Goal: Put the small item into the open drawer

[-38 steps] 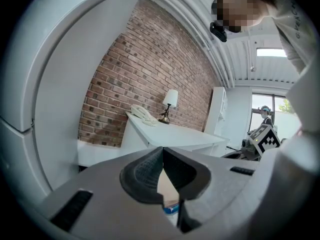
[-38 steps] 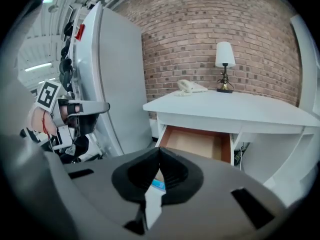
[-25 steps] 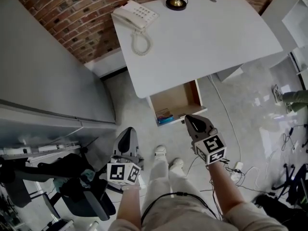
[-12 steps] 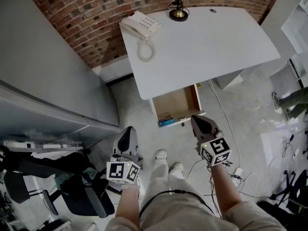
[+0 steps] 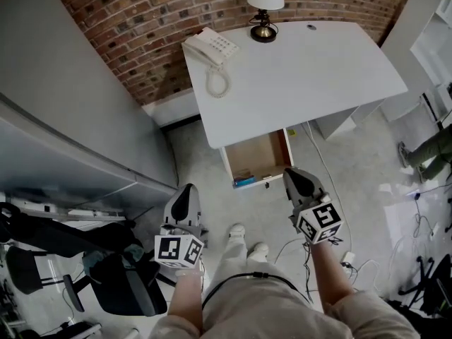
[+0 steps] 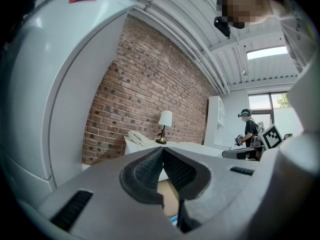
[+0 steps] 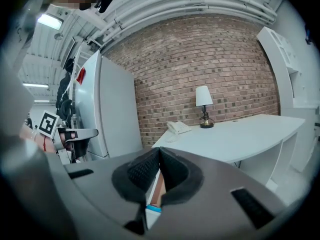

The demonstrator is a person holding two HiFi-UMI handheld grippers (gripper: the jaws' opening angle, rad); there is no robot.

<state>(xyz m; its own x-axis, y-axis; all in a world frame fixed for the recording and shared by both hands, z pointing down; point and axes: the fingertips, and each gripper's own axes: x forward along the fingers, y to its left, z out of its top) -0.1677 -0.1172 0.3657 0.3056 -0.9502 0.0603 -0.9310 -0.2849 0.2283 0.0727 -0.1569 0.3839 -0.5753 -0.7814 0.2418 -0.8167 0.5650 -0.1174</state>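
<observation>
The open wooden drawer (image 5: 259, 152) hangs out from under the white desk (image 5: 311, 69). A small blue item (image 5: 244, 181) lies at its front edge, seen also as a blue scrap behind the right pads (image 7: 153, 208). My left gripper (image 5: 185, 192) is held to the left of the drawer and nearer me, shut and empty, its pads meeting (image 6: 162, 149). My right gripper (image 5: 292, 176) hovers just right of the drawer's front corner, shut as well (image 7: 159, 150), with nothing between the pads.
A corded telephone (image 5: 215, 48) and a lamp (image 5: 265, 2) stand at the desk's back by the brick wall. A tall grey cabinet (image 5: 63, 119) fills the left. An office chair (image 5: 106, 274) is at lower left, cables (image 5: 332, 249) lie on the floor at right.
Both grippers have risen, staying shut. The head view has tipped up, so the desk and drawer sit lower in the frame and the lamp shade shows.
</observation>
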